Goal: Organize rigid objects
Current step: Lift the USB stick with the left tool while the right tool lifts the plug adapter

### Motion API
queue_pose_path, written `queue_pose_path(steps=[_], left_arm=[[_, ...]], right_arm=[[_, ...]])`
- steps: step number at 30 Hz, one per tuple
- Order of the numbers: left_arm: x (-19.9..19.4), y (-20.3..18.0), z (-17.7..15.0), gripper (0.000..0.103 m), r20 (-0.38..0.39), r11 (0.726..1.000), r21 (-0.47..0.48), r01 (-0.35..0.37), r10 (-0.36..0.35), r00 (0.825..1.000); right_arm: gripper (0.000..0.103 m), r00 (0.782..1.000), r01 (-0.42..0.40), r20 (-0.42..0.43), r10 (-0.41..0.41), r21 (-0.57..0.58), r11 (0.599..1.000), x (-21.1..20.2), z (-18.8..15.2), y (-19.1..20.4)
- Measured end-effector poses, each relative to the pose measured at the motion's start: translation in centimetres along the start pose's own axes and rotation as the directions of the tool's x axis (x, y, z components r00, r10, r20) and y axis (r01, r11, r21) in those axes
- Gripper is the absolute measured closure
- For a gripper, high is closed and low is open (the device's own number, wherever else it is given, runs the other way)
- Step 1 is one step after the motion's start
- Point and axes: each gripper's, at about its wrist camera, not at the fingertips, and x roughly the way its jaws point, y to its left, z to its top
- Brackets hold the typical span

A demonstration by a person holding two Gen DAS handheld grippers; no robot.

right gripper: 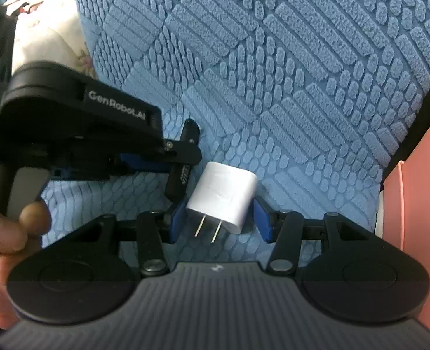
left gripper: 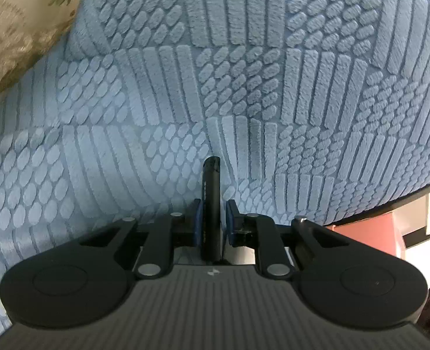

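Two pads bracket white charger; left gripper clamps black tube.

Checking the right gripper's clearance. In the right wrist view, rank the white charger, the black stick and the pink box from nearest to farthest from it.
1. White charger: between the right gripper's blue pads, prongs toward the camera.
2. Black stick: just left, clamped in the left gripper.
3. Pink box: far right, off the blue cushion.

A blue textured cover with raised ribbed and pebbled patches fills both views. Floral fabric lies beside it. A pink panel borders its edge.
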Motion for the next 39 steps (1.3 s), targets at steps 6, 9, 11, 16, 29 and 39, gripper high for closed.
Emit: queue_pose_path(steps=[6, 9, 11, 16, 29, 39], left_arm=[[-1.1, -2.1, -0.4, 0.091, 0.006, 0.999, 0.032, -0.035, 0.035, 0.999], [-2.2, -3.1, 0.2, 0.091, 0.006, 0.997, 0.061, -0.038, 0.037, 0.999], [-2.7, -3.9, 0.0, 0.091, 0.013, 0.996, 0.082, -0.036, 0.035, 0.999], [-3.5, -5.5, -0.7, 0.091, 0.019, 0.99, 0.132, -0.045, 0.042, 0.999], [-6.9, -4.8, -5.2, 0.091, -0.01, 0.981, 0.187, -0.044, 0.047, 0.999], [-10.1, -2.1, -9.4, 0.091, -0.039, 0.979, 0.201, -0.022, 0.031, 0.999]], right_arm=[[0.051, 1.0, 0.01, -0.002, -0.01, 0.001, 1.0, 0.0, -0.3, 0.2], [0.052, 1.0, 0.019, -0.006, -0.019, 0.008, 1.0, -0.2, -0.3, -0.1], [0.052, 1.0, 0.023, -0.009, -0.022, 0.015, 1.0, -0.4, -0.4, -0.3], [0.052, 1.0, 0.028, -0.009, -0.027, 0.061, 0.998, -1.8, -0.5, -0.7], [0.053, 0.999, 0.048, 0.012, -0.049, 0.07, 0.996, -7.0, -3.3, 0.3], [0.054, 0.997, 0.056, 0.04, -0.058, 0.061, 0.997, -10.9, -5.8, 2.7]])
